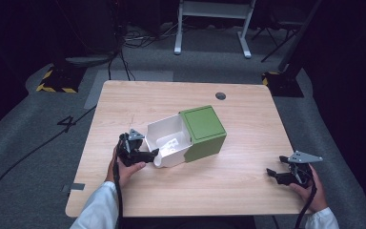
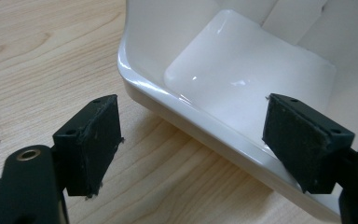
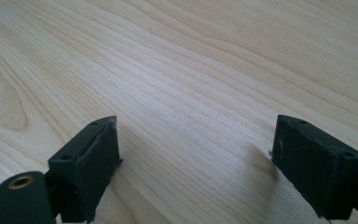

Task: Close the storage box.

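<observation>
- One green box (image 1: 203,131) lies tipped on its side mid-worktop (image 1: 181,191), its white inner tray (image 1: 169,141) slid partly out toward the left.
- Left tongs (image 1: 153,153), jaws spread, straddle the tray's glossy front rim (image 2: 205,123).
- Right tongs (image 1: 272,174), jaws spread and empty, rest near the worktop's right edge, well apart from the box.

Cut off and unclear around your tools

Beyond your left tool (image 2: 193,140), the white tray (image 2: 223,84) runs off frame; the item inside it (image 1: 169,142) is too small to identify.
</observation>
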A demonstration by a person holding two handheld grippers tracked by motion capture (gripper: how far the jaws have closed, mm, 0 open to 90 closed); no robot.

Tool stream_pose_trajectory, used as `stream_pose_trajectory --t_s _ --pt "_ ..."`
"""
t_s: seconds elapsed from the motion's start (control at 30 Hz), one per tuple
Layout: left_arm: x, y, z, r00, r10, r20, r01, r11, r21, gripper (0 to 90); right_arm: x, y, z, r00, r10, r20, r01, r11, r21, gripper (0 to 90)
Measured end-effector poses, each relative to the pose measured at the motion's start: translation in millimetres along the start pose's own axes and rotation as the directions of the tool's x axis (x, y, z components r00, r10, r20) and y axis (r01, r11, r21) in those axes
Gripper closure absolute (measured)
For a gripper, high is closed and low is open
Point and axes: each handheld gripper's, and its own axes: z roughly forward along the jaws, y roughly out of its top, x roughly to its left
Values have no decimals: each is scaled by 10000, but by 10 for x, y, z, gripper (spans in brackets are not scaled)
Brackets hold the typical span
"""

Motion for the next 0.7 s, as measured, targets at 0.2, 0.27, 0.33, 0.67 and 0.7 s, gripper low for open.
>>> stream_pose_trajectory --t_s 0.2,0.27,0.33,0.67,0.7 --pt "-8 -2 50 9998 -214 24 214 9997 89 250 -1 0 0 10000 9 -3 -9 10000 10 150" --pt "-7 10 63 9993 -376 -67 376 9993 34 297 -1 0 0 10000 14 -6 -14 10000 10 149" --pt "-8 32 73 9990 -411 -184 410 9991 -42 363 -2 0 0 10000 16 -7 -16 10000 10 149" --pt "-187 131 258 9992 -321 -248 327 9992 250 402 -2 0 0 10000 13 -8 -13 10000 9 149" --pt "-230 158 292 9994 -265 -227 273 9990 347 395 -1 0 0 10000 0 -3 0 10000 3 149"
